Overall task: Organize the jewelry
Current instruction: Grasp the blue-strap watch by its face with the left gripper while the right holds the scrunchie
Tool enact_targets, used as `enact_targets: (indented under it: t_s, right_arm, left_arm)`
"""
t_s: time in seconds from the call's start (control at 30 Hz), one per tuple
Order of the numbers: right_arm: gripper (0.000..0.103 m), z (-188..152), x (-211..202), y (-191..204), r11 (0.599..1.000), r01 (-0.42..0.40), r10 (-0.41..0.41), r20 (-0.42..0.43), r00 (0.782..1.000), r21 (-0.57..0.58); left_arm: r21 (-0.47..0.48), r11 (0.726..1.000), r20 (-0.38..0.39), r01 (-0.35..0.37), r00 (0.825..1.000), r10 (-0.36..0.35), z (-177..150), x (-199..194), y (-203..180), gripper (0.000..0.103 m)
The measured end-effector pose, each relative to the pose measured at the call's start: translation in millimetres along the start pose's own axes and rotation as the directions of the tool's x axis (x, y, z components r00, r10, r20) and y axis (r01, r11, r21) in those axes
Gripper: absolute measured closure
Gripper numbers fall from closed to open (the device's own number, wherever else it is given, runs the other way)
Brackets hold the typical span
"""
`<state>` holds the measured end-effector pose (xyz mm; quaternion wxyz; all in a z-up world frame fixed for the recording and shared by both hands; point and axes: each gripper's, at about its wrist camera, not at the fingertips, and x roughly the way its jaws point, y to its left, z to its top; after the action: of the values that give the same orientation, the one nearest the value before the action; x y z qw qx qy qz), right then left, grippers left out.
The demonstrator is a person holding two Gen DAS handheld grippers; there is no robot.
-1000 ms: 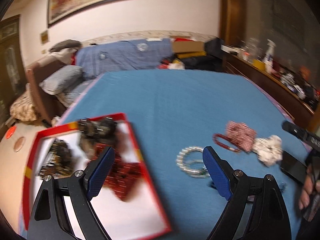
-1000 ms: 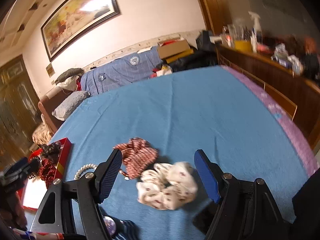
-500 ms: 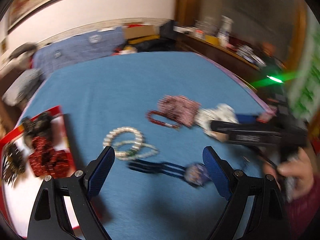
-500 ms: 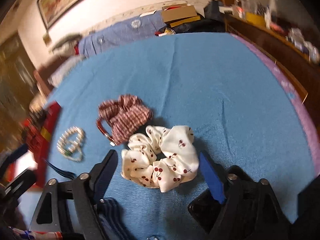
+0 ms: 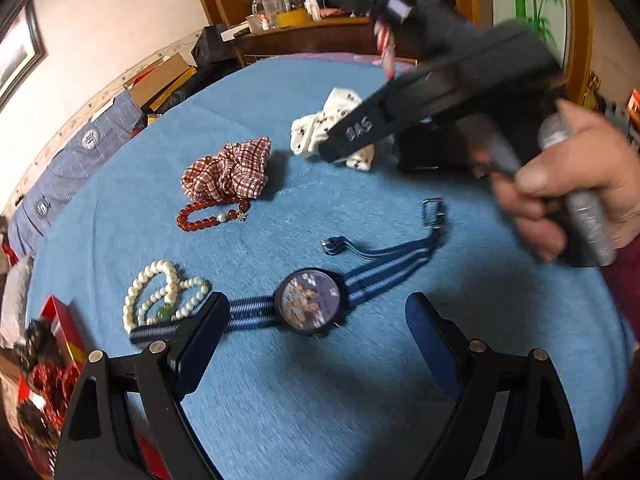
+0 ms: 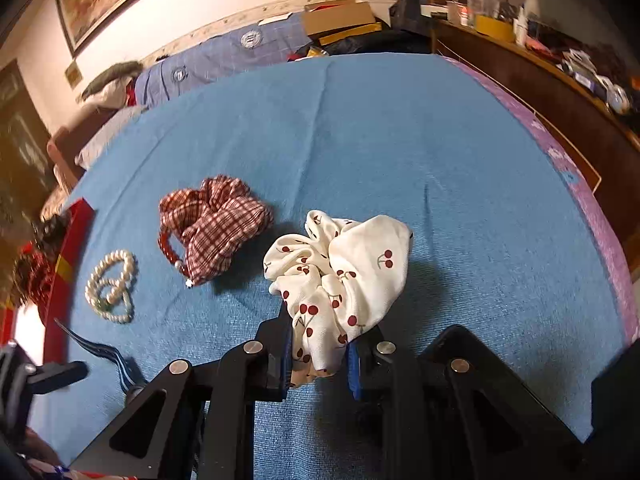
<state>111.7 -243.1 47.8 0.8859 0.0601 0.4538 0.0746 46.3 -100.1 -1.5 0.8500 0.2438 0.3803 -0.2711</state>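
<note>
1. Right wrist view: right gripper (image 6: 318,354) pinched on the white cherry-print scrunchie (image 6: 340,264), lower centre of frame, on the blue cloth (image 6: 400,140).
2. Left wrist view: left gripper (image 5: 312,344) spread wide, holding nothing, hovering over one blue-strapped watch (image 5: 310,306) at lower centre.
3. Count: two scrunchies (white one plus plaid scrunchie (image 5: 230,170), centre left), one red bead bracelet (image 5: 212,216), one pearl cluster (image 5: 164,298), strands too tangled to count.
4. Red tray (image 5: 60,328) cut off at lower left; contents dark, blurred.
5. Right gripper body crosses upper right, motion-blurred, hiding part of the white scrunchie; lettering on it reads roughly "DAS".
</note>
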Motion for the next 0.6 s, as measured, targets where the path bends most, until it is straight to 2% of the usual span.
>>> enact_targets:
  t_s: [0.1, 0.2, 0.27, 0.3, 0.33, 0.4, 0.5, 0.53, 0.57, 0.6]
  right_arm:
    - [0.081, 0, -2, -2, 1.000, -0.018, 0.018, 0.004, 1.000, 0.020]
    - [0.081, 3, -6, -7, 0.999, -0.033, 0.032, 0.016, 0.999, 0.041]
    - [0.081, 6, -7, -8, 0.998, -0.038, 0.037, 0.026, 0.999, 0.052]
    - [0.081, 6, -9, -8, 0.997, -0.043, 0.041, 0.032, 0.999, 0.057]
    - [0.081, 5, -10, -9, 0.997, -0.048, 0.045, 0.038, 0.998, 0.062]
    - [0.081, 4, -12, -7, 0.996, -0.059, 0.056, 0.046, 0.997, 0.068]
    - [0.080, 3, -16, -3, 0.996, -0.067, 0.064, 0.056, 0.996, 0.051]
    - [0.080, 3, -17, -1, 0.997, -0.069, 0.066, 0.059, 0.996, 0.045]
    - [0.080, 3, -17, 0, 0.997, -0.073, 0.070, 0.059, 0.996, 0.040]
    - [0.080, 4, -17, 0, 0.996, -0.075, 0.073, 0.059, 0.996, 0.037]
  left_arm:
    - [-0.010, 0.999, -0.013, -0.034, 0.999, 0.034, 7, 17, 7, 0.015]
    - [-0.082, 0.996, -0.009, -0.030, 1.000, 0.029, 10, 27, 20, 0.016]
    - [-0.123, 0.992, 0.005, -0.020, 1.000, 0.020, 10, 30, 25, 0.041]
    - [-0.144, 0.989, 0.009, -0.016, 1.000, 0.017, 10, 30, 28, 0.048]
    - [-0.160, 0.987, 0.008, -0.023, 1.000, 0.025, 10, 32, 30, 0.060]
    - [-0.176, 0.983, 0.004, -0.059, 0.998, 0.061, 10, 32, 33, 0.065]
    - [-0.162, 0.985, -0.002, -0.061, 0.998, 0.062, 7, 30, 33, 0.064]
    - [-0.168, 0.984, -0.002, -0.061, 0.998, 0.062, 4, 29, 34, 0.059]
    - [-0.181, 0.981, -0.007, -0.071, 0.997, 0.071, 0, 27, 35, 0.045]
    - [-0.200, 0.976, -0.016, -0.085, 0.996, 0.083, -2, 27, 39, 0.041]
